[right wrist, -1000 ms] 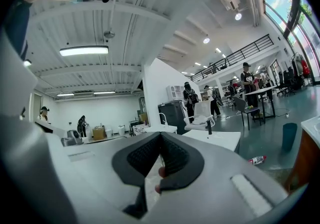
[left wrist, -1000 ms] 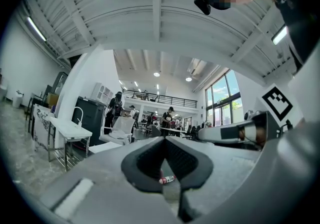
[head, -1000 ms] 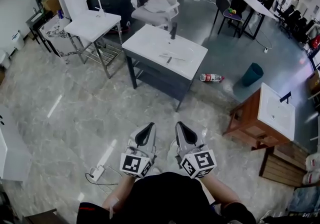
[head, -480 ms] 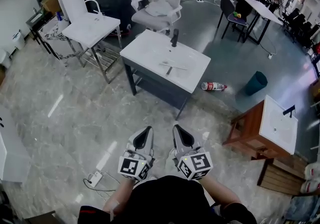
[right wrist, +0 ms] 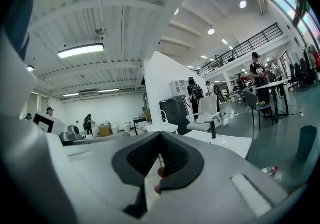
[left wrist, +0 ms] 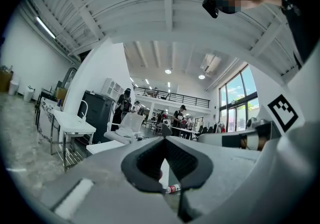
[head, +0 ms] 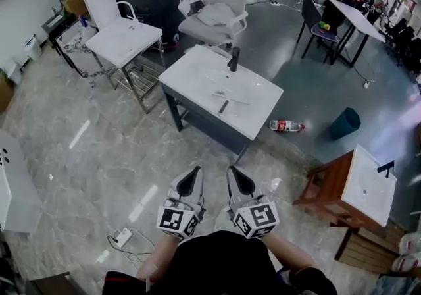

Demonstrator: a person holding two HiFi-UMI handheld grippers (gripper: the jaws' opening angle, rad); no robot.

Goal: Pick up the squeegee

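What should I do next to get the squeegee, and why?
Probably step closer to the sink. The squeegee lies on its top, in front of the faucet. Both hand-held grippers, left and right, are shut and empty, with floor between them and the sink, so it is likely out of reach.

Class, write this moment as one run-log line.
left hand-held gripper: shut, empty | right hand-held gripper: shut, empty | squeegee: on sink top, untouched
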